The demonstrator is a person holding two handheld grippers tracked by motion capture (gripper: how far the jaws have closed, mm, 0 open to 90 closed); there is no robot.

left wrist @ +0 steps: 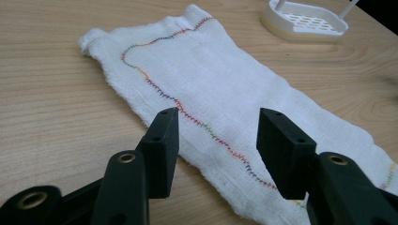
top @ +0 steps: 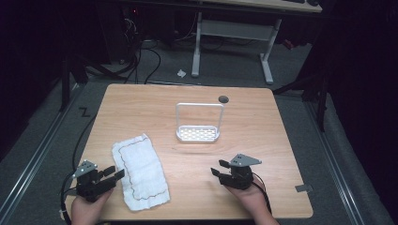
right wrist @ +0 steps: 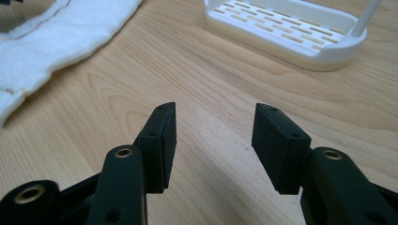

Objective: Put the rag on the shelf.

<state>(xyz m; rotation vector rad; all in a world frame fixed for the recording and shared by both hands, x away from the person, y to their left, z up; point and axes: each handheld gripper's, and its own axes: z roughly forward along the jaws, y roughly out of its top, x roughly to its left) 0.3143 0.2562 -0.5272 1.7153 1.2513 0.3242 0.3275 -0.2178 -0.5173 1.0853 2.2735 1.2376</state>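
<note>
Cloth [top: 140,172] lying flat on worktop [top: 263,122] near front-left edge, left hand-held gripper [left wrist: 216,136] hovering agape over its stitched hem, right hand-held gripper [right wrist: 213,136] likewise agape above bare wood; probably best pinching hem squarely, low.

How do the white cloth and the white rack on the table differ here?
The cloth is soft and lies flat, with a wavy multicoloured stitched line; the rack is rigid plastic with a slotted base and an upright wire-like frame. The cloth sits near the left hand-held gripper, whose open jaws hang over its edge; the rack stands farther back, mid-table, apart from both grippers. Both are white and rest on the wooden table.
</note>
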